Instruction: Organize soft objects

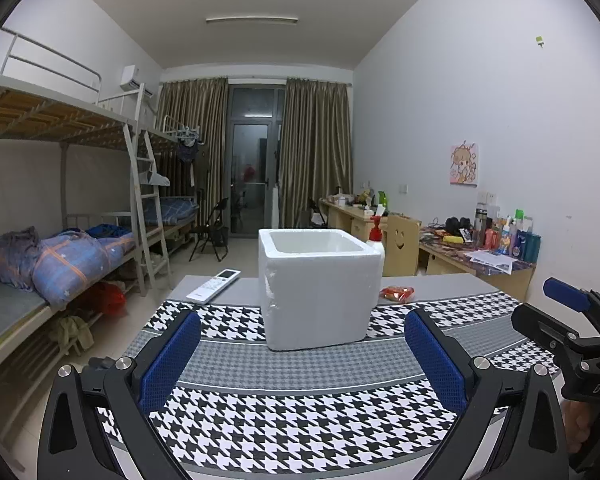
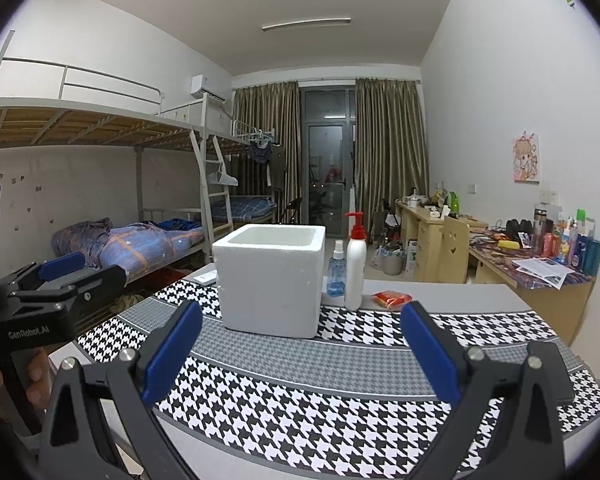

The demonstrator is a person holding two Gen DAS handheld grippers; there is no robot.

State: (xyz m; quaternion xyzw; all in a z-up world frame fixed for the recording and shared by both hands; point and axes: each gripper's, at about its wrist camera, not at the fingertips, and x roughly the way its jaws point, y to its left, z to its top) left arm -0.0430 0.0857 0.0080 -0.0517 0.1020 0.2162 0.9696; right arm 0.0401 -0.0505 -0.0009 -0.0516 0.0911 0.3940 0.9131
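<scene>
Hovering both spread, empty grippers, left gripper and right gripper, over the checked mat, I am judging the red packet, lying beyond the mat beside the white bottle, deserves a gentle pinch toward the foam box, with open room nearer me.

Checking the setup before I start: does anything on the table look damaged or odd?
The white foam box looks patched: crinkled clear tape runs down its front left corner in the left wrist view. Otherwise it stands upright on the houndstooth mat; nothing spilled.
</scene>
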